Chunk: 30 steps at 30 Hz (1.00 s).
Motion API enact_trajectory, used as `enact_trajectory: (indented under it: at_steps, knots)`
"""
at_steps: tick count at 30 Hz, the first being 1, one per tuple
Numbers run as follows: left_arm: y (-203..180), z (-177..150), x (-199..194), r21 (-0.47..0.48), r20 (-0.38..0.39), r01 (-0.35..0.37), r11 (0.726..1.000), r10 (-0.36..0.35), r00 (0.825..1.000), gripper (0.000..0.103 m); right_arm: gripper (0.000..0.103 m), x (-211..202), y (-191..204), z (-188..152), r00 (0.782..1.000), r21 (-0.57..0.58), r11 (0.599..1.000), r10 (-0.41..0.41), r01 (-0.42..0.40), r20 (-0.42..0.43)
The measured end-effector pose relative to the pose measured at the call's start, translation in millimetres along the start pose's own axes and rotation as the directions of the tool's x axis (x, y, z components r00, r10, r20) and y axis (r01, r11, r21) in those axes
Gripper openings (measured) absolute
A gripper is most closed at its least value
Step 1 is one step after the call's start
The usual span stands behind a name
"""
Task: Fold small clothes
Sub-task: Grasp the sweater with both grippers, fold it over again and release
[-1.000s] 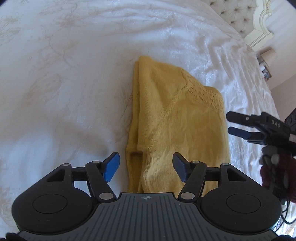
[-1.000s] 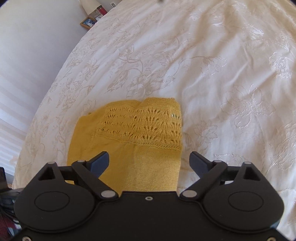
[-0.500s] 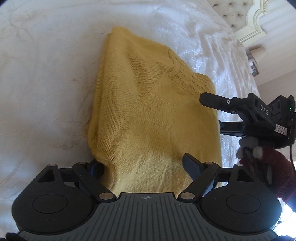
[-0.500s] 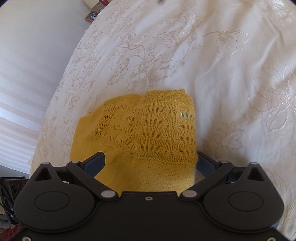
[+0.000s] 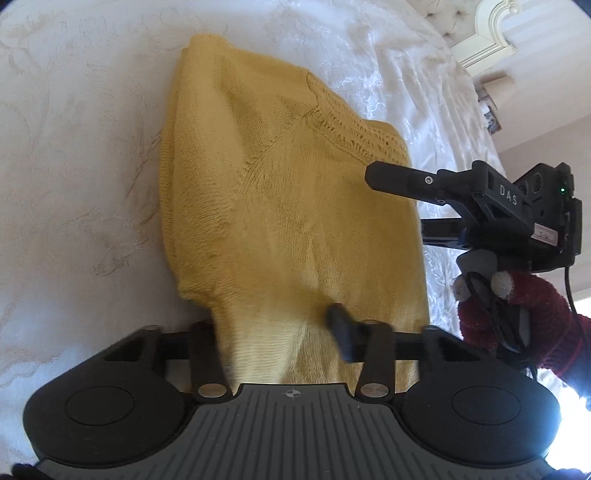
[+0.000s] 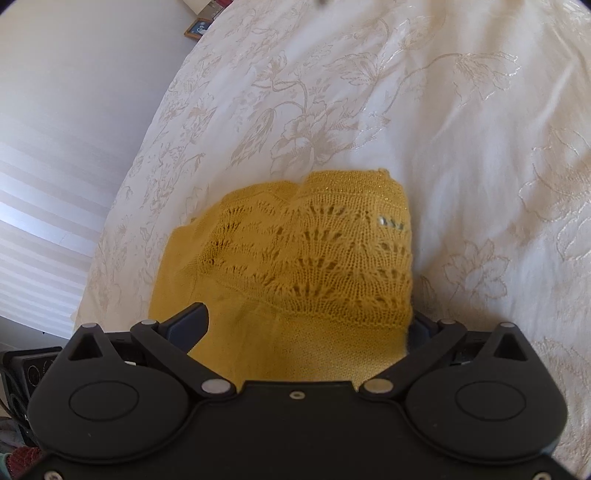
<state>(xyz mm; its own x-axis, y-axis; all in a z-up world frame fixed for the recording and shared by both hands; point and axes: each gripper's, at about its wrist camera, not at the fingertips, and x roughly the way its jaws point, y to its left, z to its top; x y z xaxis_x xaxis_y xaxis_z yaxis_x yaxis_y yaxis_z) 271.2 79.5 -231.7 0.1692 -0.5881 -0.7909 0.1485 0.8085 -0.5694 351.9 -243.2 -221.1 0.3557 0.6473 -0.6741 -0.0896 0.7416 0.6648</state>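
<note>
A folded mustard-yellow knit sweater [image 5: 280, 206] lies on the white embroidered bedspread [image 5: 74, 184]. My left gripper [image 5: 273, 325] straddles the sweater's near hem; the right finger [image 5: 340, 317] is blurred and lies on the knit, and the left finger is hidden under the fabric. My right gripper [image 6: 306, 325] is open around the sweater's lace-patterned end [image 6: 332, 251]; its left finger [image 6: 192, 321] rests on top, its right finger under the fabric's edge. The right gripper also shows in the left wrist view [image 5: 461, 199], with one finger above the sweater's right edge.
A tufted headboard with a carved frame [image 5: 480, 33] stands at the far right in the left wrist view. The bed's edge and a striped wall [image 6: 55, 184] are at the left in the right wrist view. A small picture frame [image 6: 197, 27] sits beyond the bed.
Both grippers have moved forward onto the sweater, which now fills more of each view. The left gripper's jaws have narrowed onto the hem, its right finger still blurred with motion. The right gripper stayed open.
</note>
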Motion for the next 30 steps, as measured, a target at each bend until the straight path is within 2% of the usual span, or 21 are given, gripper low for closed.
enact_trajectory:
  at_steps: [3,4,10,15,24,30]
  knots:
    - [0.4,0.2,0.0,-0.004,-0.003,0.016,1.000,-0.016,1.000,0.016,0.052,0.1,2.2,2.0,0.999,0.006,0.999,-0.035,0.035,-0.031]
    - [-1.1,0.3,-1.4,0.000,-0.004,0.023,1.000,-0.023,1.000,0.015,0.049,-2.4,1.4,2.4,0.999,0.018,1.000,-0.025,0.026,-0.029]
    - [-19.9,0.6,-16.2,0.020,-0.001,0.088,0.996,-0.088,0.996,0.014,0.043,-25.6,25.3,-2.9,0.998,0.003,0.998,-0.070,0.070,-0.002]
    - [-43.6,-14.3,-29.7,0.053,-0.012,0.146,0.988,-0.145,0.989,0.014,0.041,-52.9,48.7,-21.6,0.997,0.004,0.997,-0.071,0.071,0.017]
    - [-82.0,-80.7,-43.1,0.099,-0.066,0.221,0.970,-0.215,0.974,0.014,0.041,-111.6,65.5,-91.5,0.995,0.031,0.995,-0.095,0.094,0.038]
    - [-97.1,-136.3,-35.4,0.086,-0.097,0.212,0.973,-0.204,0.974,0.015,0.041,-139.6,45.5,-143.9,0.995,0.055,0.993,-0.102,0.101,0.021]
